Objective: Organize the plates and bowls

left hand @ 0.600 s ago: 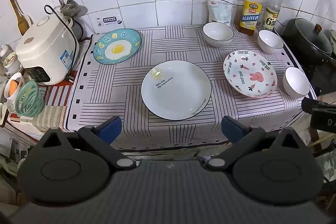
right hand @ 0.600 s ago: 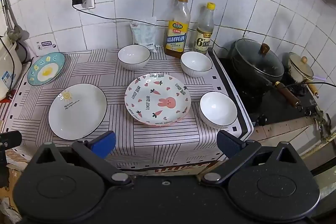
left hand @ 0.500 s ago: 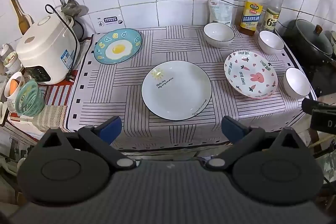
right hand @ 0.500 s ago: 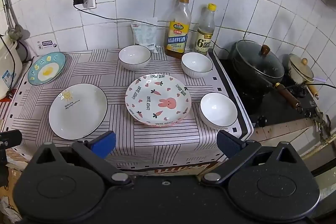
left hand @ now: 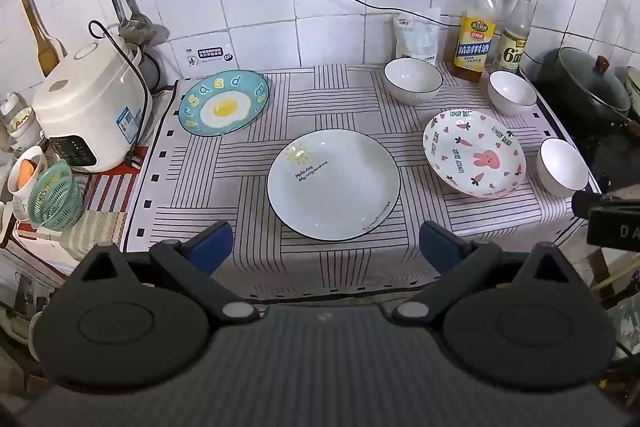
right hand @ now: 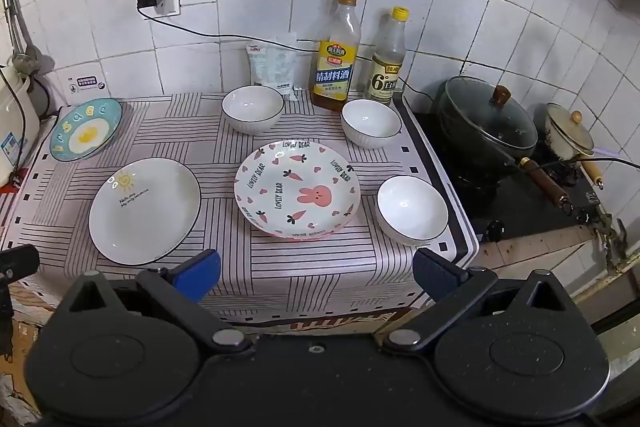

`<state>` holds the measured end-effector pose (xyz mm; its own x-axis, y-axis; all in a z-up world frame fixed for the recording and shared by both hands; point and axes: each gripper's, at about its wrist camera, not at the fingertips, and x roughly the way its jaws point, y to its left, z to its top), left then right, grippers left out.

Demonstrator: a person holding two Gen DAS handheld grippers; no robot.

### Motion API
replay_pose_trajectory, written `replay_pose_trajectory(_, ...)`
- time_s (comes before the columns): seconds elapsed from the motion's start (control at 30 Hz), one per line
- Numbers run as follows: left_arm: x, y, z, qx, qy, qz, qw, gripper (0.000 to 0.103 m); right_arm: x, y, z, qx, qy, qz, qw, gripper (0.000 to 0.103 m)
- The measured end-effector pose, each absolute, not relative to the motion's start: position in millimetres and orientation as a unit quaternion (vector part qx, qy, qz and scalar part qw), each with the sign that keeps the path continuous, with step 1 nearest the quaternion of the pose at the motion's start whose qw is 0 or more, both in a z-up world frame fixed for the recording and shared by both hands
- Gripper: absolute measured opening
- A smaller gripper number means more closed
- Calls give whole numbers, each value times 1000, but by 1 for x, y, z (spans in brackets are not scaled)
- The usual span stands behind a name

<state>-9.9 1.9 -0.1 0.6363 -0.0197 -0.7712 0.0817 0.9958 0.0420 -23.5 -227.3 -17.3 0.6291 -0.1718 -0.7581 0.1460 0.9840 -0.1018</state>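
Barely shifted since the earlier frames. Left gripper [left hand: 326,243] and right gripper [right hand: 316,273] spread wide, empty, off the cloth's [right hand: 304,283] front edge; white plate [left hand: 333,184] and pink plate [right hand: 297,189] apart, bowls [right hand: 412,209] near the right edge.

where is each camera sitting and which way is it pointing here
Left wrist: on the left gripper, angled down at the sun plate; its open blue-tipped fingers show, and the other gripper's edge at right.
Right wrist: on the right gripper, angled down at the bunny plate and stove pot; its open fingers show.
Shared: all three plates, three bowls, both bottles.
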Motion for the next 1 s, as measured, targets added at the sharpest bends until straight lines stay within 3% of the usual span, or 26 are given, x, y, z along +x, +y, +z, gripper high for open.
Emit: replay_pose_trajectory(1.0,-13,0,-13,36,432,-45,900,103,-35,-228,-24,-11,392,-82,916,103)
